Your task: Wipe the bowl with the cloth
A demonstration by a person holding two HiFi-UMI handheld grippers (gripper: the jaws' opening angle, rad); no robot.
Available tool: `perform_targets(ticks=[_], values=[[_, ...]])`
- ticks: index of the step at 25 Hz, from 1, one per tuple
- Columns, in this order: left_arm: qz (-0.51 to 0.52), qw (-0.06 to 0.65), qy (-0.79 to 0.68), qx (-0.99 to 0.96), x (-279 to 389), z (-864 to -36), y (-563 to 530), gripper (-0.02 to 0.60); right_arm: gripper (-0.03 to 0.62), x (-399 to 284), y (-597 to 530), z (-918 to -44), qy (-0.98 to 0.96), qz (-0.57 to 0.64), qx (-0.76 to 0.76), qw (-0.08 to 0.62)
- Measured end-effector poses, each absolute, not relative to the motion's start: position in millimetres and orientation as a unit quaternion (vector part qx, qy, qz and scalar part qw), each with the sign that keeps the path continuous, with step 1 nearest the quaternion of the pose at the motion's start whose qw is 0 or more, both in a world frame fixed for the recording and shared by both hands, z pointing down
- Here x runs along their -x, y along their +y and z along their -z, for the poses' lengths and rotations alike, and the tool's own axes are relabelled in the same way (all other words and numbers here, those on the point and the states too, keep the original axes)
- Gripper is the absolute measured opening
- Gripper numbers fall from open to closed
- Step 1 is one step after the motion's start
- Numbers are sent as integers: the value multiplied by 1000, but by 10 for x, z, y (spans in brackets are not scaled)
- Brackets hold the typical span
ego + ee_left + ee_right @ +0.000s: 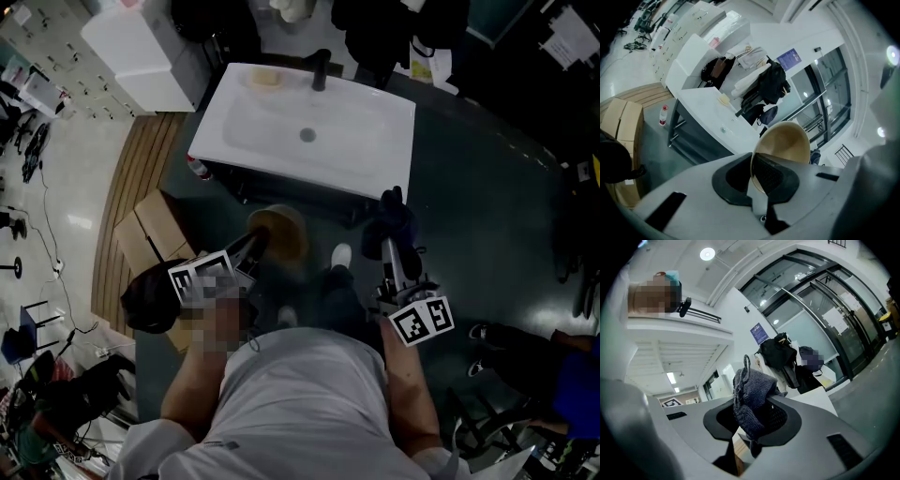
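**Bowl in one set of tongs, cloth in the other, both short of the sink**

The person stands facing a white sink (pixel 361 141) with a black tap (pixel 321 69) at its back edge and something pale yellow (pixel 265 79) on the rim beside it. The sink's dark underframe lies just ahead of both tools. On the person's left are cardboard boxes (pixel 153 228), a slatted wooden platform (pixel 138 173) and a small red-capped bottle (pixel 197 169) on the floor by the sink's corner. A white cabinet (pixel 141 52) stands further off.

The left gripper (pixel 246 251) is clamped on the rim of the tan bowl (pixel 278 232), one jaw on either side of the wall. The bowl is held in the air between the person and the sink and reaches out beyond the jaw tips toward it. Being round, it has no long side. From the head view it is blurred, and its mouth seems turned upward.

The right gripper (pixel 390 234) is closed on the dark blue-grey cloth (pixel 394 214), which is bunched and stands out past the jaws, well apart from the bowl.

Only the right gripper view shows the cloth's knit and the small loop at its top. Only the left gripper view shows dark bags and coats (pixel 771 84) piled behind the sink
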State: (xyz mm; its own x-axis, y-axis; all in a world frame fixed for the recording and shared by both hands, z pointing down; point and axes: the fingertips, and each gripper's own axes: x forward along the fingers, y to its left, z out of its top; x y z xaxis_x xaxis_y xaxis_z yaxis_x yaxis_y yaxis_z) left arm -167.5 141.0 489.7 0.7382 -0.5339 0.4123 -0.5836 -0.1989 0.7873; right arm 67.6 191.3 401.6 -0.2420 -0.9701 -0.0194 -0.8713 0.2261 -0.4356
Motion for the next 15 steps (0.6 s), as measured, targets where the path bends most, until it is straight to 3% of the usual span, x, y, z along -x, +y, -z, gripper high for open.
perform_targets(ticks=[15], values=[[-2,538,-430,-725,957,-5026,288,17,97,-1337,334,-4299,812,227,522,127]])
